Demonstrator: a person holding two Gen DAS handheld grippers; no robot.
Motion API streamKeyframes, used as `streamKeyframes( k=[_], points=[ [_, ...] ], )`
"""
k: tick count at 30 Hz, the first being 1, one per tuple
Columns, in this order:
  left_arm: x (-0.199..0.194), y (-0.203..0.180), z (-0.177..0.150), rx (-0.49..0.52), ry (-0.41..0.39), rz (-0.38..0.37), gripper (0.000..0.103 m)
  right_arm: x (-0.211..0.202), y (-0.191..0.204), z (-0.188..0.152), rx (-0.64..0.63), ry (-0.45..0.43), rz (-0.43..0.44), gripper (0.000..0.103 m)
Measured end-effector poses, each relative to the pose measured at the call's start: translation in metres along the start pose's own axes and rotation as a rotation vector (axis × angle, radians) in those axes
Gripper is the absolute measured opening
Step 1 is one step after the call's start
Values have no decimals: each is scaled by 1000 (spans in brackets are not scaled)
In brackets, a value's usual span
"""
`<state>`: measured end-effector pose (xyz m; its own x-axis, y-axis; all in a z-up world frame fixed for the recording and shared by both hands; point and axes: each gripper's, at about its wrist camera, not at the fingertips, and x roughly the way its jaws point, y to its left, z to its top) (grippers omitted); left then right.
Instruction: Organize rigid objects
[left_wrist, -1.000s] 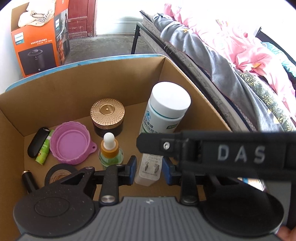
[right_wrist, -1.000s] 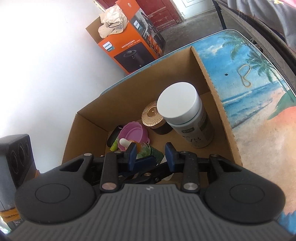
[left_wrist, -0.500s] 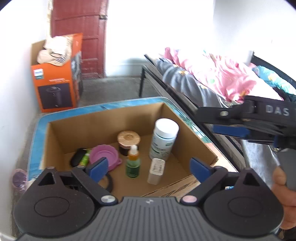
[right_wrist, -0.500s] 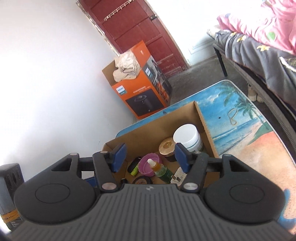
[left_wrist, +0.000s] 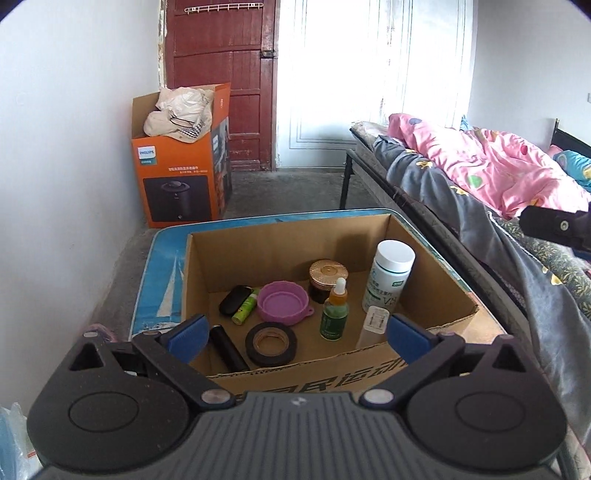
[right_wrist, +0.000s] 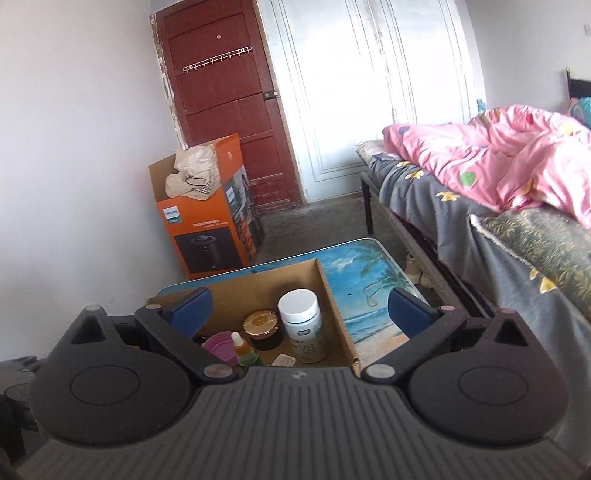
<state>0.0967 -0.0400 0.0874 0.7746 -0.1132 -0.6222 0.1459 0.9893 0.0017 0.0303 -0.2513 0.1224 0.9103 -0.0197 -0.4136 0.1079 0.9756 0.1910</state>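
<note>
An open cardboard box (left_wrist: 288, 236) stands on a low beach-print table (right_wrist: 369, 273). Inside it are a white-capped bottle (left_wrist: 388, 273), a gold-lidded jar (left_wrist: 327, 277), a green dropper bottle (left_wrist: 335, 314), a small clear bottle (left_wrist: 373, 325), a purple cup (left_wrist: 282, 302), a roll of black tape (left_wrist: 271, 343), a green tube (left_wrist: 244, 312) and two black items. The box also shows in the right wrist view (right_wrist: 295, 280). My left gripper (left_wrist: 295, 332) is open and empty, held back above the box's near wall. My right gripper (right_wrist: 301, 310) is open and empty, high above the box.
An orange Philips carton (left_wrist: 181, 184) stands on the floor by the left wall. A bed with a pink quilt (left_wrist: 480, 170) runs along the right side. A red door (left_wrist: 221, 74) is at the back. A rubber band (right_wrist: 371, 293) lies on the table.
Both grippers opened and pulled up and back out of the box. The left one let go of the small clear bottle, which now stands in the box.
</note>
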Motion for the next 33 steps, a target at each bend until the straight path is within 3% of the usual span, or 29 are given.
streamKeyframes(
  k=[2, 5, 9, 14, 21, 25, 33],
  points=[
    [-4, -2, -2, 14, -6, 52, 103, -10, 9, 4, -57, -33, -41, 102],
    [-8, -3, -4, 26, -26, 62, 103, -28, 23, 7, -133, -96, -70, 102],
    [-8, 5, -7, -39, -9, 65, 103, -42, 36, 4, -199, -106, -41, 102],
    [-7, 17, -10, -78, 15, 99, 103, -27, 44, -10, -215, -31, -54, 102],
    [5, 23, -14, -102, 84, 102, 103, 9, 44, -41, -123, 114, 63, 102],
    [10, 21, -15, -99, 100, 130, 103, 31, 56, -55, -172, 180, 43, 102],
    [24, 15, -18, -76, 145, 148, 103, 58, 51, -59, -164, 222, 25, 102]
  ],
)
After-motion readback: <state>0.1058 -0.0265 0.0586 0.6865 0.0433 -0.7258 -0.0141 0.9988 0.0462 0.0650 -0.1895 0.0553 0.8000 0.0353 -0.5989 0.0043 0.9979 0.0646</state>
